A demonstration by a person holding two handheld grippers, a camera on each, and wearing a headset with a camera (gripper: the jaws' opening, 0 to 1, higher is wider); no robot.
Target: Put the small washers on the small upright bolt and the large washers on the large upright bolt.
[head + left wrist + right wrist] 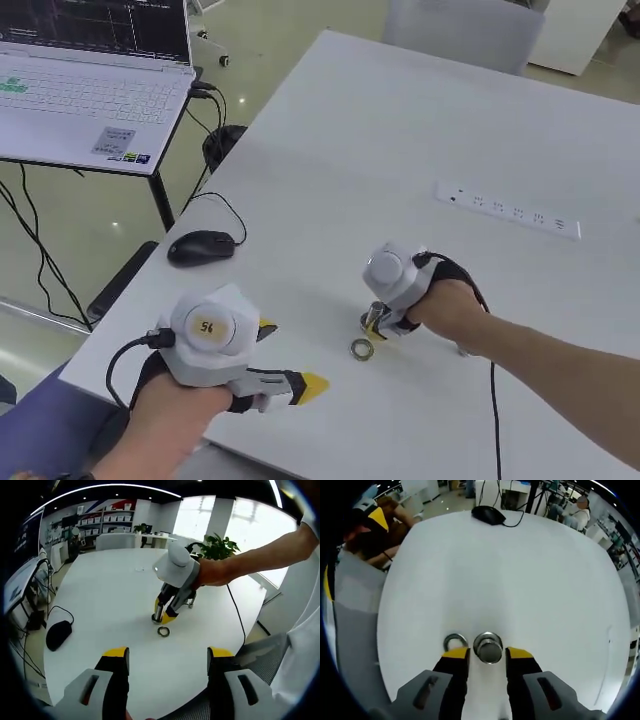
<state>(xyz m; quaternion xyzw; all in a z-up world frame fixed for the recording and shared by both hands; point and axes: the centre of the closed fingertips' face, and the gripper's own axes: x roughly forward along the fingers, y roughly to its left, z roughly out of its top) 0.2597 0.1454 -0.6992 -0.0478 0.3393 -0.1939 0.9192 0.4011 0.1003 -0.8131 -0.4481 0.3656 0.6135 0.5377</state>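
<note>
Item: one upright bolt (pixel 158 611), standing on the white desk (pixel 400 130); which of the two sizes it is cannot be judged here. Item: one loose washer (pixel 455 641), lying flat on the desk just beside the bolt, on the side towards the person, touched by neither claw. Progress: the task is judged early or midway, since this washer is not yet threaded; whether any washer already sits on the bolt's shank is unclear, the ring seen round its top possibly being its own head. Right claw (pixel 487 655): lowered over the bolt, its yellow tips set narrowly apart on either side of the bolt's top; whether the bolt is actually pinched cannot be told. Left claw (pixel 168 652): spread wide, nothing held, hanging well back from the bolt near the desk's near edge. Room: bare desk is seen all round the bolt. The mouse (pixel 201 247) lies well off to the bolt's left by the side edge, and the power strip (pixel 508 210) lies well beyond the bolt. The near edge runs not far behind the washer, so a nudged washer could be lost over it.
</note>
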